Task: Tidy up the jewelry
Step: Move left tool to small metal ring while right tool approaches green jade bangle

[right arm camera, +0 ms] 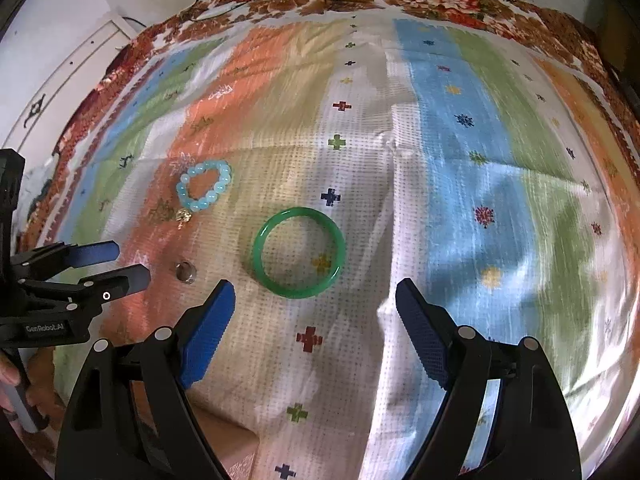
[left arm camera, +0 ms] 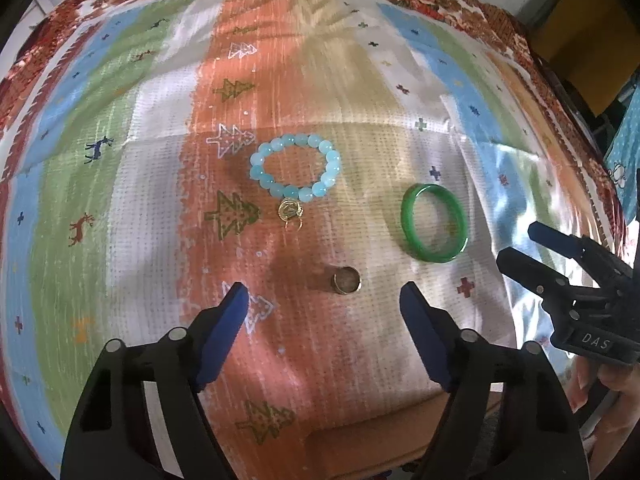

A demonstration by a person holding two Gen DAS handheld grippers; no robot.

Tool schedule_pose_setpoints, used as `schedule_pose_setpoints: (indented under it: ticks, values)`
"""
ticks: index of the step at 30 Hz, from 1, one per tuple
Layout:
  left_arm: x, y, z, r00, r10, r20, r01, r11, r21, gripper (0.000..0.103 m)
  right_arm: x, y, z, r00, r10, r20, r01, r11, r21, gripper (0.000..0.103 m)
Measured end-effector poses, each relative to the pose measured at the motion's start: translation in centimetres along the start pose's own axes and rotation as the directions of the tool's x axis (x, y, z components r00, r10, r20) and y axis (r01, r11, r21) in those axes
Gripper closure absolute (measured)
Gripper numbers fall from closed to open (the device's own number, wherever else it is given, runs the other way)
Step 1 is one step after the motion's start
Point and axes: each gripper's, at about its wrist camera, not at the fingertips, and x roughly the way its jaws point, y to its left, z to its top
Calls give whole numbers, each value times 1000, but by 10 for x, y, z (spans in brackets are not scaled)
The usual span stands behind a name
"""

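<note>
Our left claw (left arm camera: 322, 292) spread over one band ring (left arm camera: 347, 279), right claw (right arm camera: 312, 292) spread near one glossy green bangle (right arm camera: 299, 252), one pale-blue bead bracelet (left arm camera: 295, 167), one gold ring (left arm camera: 291, 212), on our patterned cloth (left arm camera: 160, 200).

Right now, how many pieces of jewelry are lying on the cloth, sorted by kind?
Beaded bracelets: 1, the light blue beaded bracelet
Bangles: 1, the green bangle
Rings: 1, the metal ring
Small gold pieces: 1, the gold charm, too small to tell what it is
Total: 4, all lying apart from both grippers on the patterned cloth
</note>
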Motion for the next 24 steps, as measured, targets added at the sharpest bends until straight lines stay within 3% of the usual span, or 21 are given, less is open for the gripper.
schedule_pose_setpoints:
  ticks: [8, 18, 21, 24]
  values:
    - [19, 1, 4, 998, 27, -48, -25, 999, 44, 45, 15, 4, 7, 1000, 5, -18, -6, 1000, -26, 20]
    - [31, -5, 7, 997, 23, -76, -16, 996, 91, 52, 36, -1, 13, 999, 0, -55, -1, 1000, -14, 21]
    - [36, -6, 7, 996, 22, -84, -14, 996, 92, 54, 44, -1, 14, 997, 0, -74, -1, 1000, -17, 32]
    - [38, -7, 8, 996, 13, -89, -4, 995, 101, 55, 50, -1, 15, 996, -6, -87, 4, 1000, -19, 37]
